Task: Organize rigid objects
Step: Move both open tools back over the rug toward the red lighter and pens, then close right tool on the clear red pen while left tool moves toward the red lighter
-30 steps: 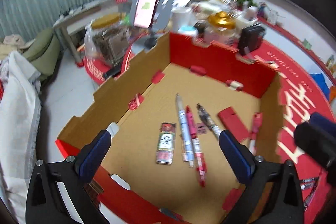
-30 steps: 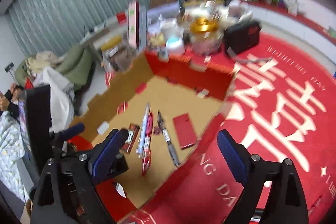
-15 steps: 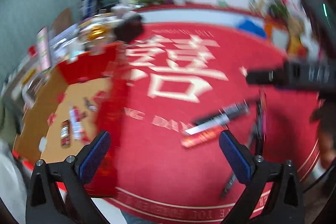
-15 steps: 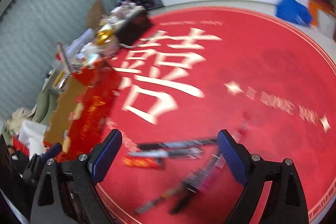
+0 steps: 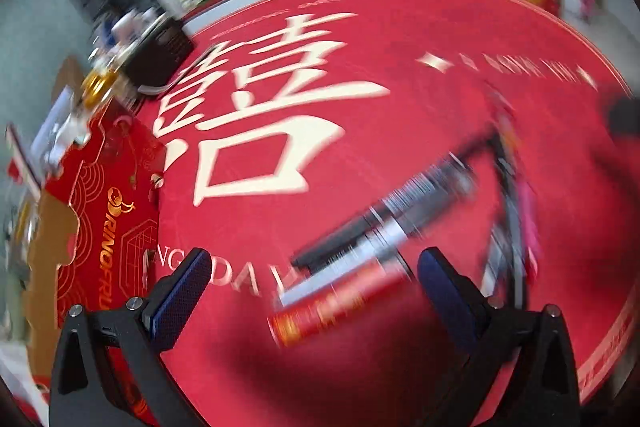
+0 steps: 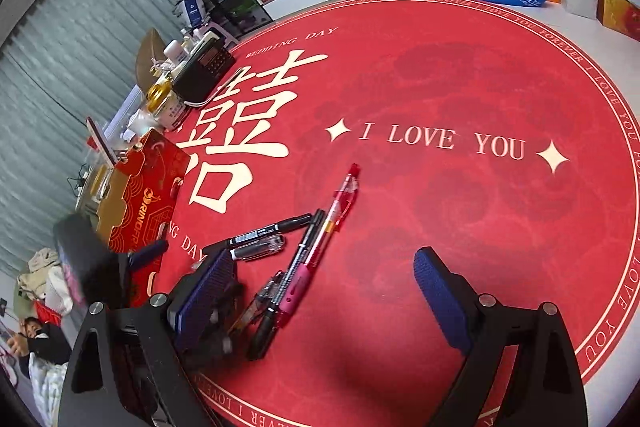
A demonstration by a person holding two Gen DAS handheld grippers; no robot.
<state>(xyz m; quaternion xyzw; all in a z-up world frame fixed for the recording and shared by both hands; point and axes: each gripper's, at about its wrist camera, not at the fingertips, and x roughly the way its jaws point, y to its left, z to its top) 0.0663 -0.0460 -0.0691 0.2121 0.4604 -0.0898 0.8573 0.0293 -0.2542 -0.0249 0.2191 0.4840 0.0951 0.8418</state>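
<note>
two handheld grippers hang over a round red mat [image 6: 460,75] printed with a large cream character and the words "i love you".

the right gripper [image 6: 324,291] points down at the mat with its blue-padded jaws spread wide and nothing between the pads. just beside its left finger lies a loose cluster of pens [image 6: 288,259] near the mat's near edge: a red pen [image 6: 340,201] slanting away from the camera, a pink pen [image 6: 298,287] below it, black markers [image 6: 264,233] lying crosswise, and a clear-barrelled pen [image 6: 258,249] touching them.

the left gripper [image 5: 314,291] is also wide open and holds nothing. its view is blurred by motion. between and beyond its fingers lie a black and silver marker [image 5: 384,227] and a red-labelled pen [image 5: 328,307], side by side on the mat; more pens sit to the right, too smeared to tell apart.

a red and brown cardboard box [image 6: 136,195] stands at the mat's left edge, well apart from the pens. beyond it are a black case [image 6: 204,67] and a gold-lidded jar [image 6: 160,93].
</note>
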